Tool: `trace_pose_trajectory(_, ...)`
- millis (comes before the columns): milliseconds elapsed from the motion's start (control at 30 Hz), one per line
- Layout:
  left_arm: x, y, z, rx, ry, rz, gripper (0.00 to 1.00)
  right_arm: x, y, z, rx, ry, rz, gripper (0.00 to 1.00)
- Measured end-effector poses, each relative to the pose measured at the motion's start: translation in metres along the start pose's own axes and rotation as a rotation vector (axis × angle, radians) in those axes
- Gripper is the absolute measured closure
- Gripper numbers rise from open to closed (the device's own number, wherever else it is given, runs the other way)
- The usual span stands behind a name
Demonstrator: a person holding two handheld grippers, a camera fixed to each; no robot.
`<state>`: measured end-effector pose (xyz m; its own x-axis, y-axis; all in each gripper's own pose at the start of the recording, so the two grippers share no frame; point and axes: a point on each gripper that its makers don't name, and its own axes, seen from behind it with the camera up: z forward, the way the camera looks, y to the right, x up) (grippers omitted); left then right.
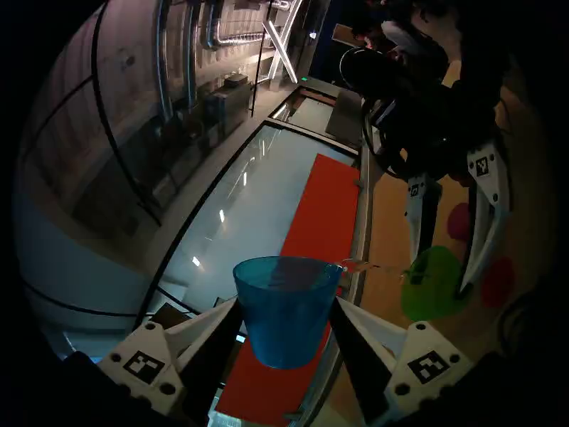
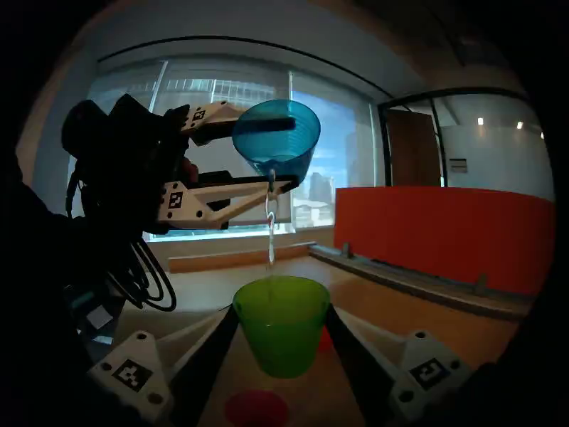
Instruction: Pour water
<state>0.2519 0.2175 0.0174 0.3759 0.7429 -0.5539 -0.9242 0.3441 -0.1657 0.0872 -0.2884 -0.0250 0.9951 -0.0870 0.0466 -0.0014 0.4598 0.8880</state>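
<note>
In the left gripper view my left tongs [image 1: 284,306] are closed part-way, both fingers pressed against the sides of the blue cup [image 1: 284,338] held between them. From the right side of its rim a thin thread of water [image 1: 373,268] runs across to the green cup [image 1: 434,292], whose open mouth faces me. The right tongs [image 1: 441,281] reach in from the top of this picture, one white finger on each side of that cup. Behind it is the wooden surface [image 1: 387,228], with a magenta spot [image 1: 459,222] and a red spot [image 1: 498,281] just beside the green cup. I cannot tell what they are.

In the right gripper view the left tongs [image 2: 288,153] come in from the upper left, gripping the blue cup [image 2: 274,135], which is tipped over. The water [image 2: 270,228] falls from its lowest lip into the green cup [image 2: 282,341] directly below. My right tongs [image 2: 282,317] are partly closed, both fingers against the green cup's walls. I cannot tell whether its base touches the surface [image 2: 398,313]. A red disc [image 2: 256,409] lies on the surface just in front of the cup. To the right, an orange panel [image 2: 441,228] stands along the surface's far edge.
</note>
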Motion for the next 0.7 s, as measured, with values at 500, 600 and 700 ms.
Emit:
trace_pose_trajectory(500, 0.0042, -0.0032, -0.0003, 0.003, 0.004, 0.044, 0.19, 0.0014, -0.0018, -0.0014, 0.003, 0.002, 0.0, 0.11)
trace_pose_trajectory(600, 0.0046, -0.0048, -0.0001, 0.003, 0.004, 0.054, 0.19, 0.0022, -0.002, -0.0018, 0.004, 0.003, 0.0, 0.11)
trace_pose_trajectory(700, 0.0046, -0.0057, -0.0001, 0.003, 0.003, 0.06, 0.19, 0.0023, -0.0023, -0.0019, 0.003, 0.003, -0.002, 0.11)
